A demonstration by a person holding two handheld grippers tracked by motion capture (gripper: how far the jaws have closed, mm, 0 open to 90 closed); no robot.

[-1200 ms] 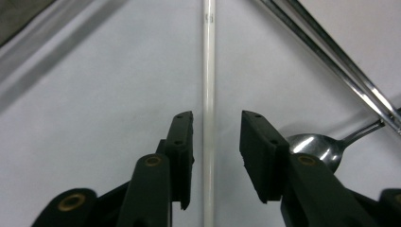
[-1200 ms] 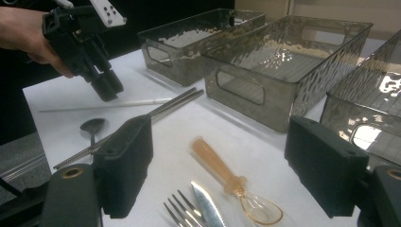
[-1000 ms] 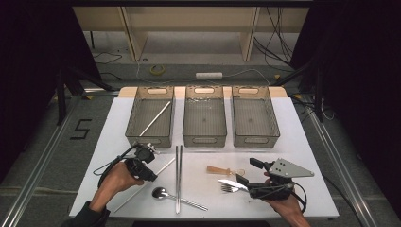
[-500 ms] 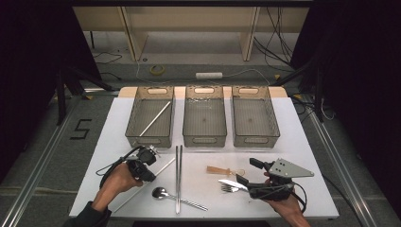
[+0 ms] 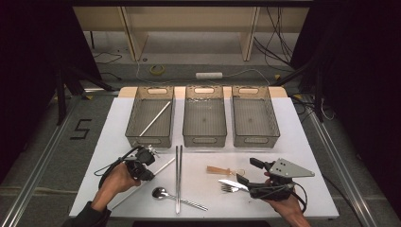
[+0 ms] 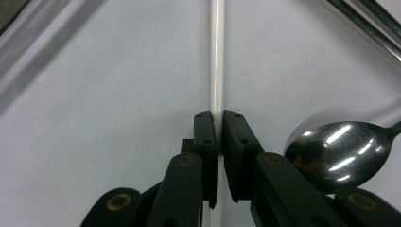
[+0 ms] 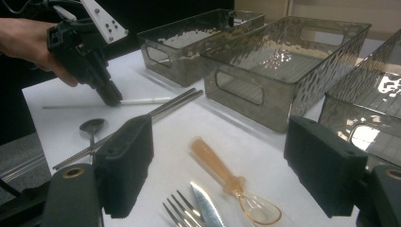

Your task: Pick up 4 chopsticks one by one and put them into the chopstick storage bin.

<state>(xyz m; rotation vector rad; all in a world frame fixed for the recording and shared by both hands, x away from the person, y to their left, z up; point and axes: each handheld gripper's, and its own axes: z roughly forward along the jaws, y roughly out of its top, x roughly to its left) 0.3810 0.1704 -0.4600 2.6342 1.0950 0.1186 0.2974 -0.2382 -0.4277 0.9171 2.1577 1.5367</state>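
Observation:
A thin white stick lies on the white table, slanting from the front left toward the bins. My left gripper points down at it. Its jaws have just been closing with the stick between them, and the pads now press on it from both sides. In the high view this gripper sits at the table's left front on the stick. My right gripper is open at the right front, with nothing between its pads. It hovers by a fork and a knife.
Three clear bins stand in a row at the back; the left bin holds another white stick. A pair of metal chopsticks, a metal spoon and an amber plastic spoon lie mid-table.
The left gripper's jaws have drawn together onto the white stick. Both hands stay where they were, and the cutlery has not moved.

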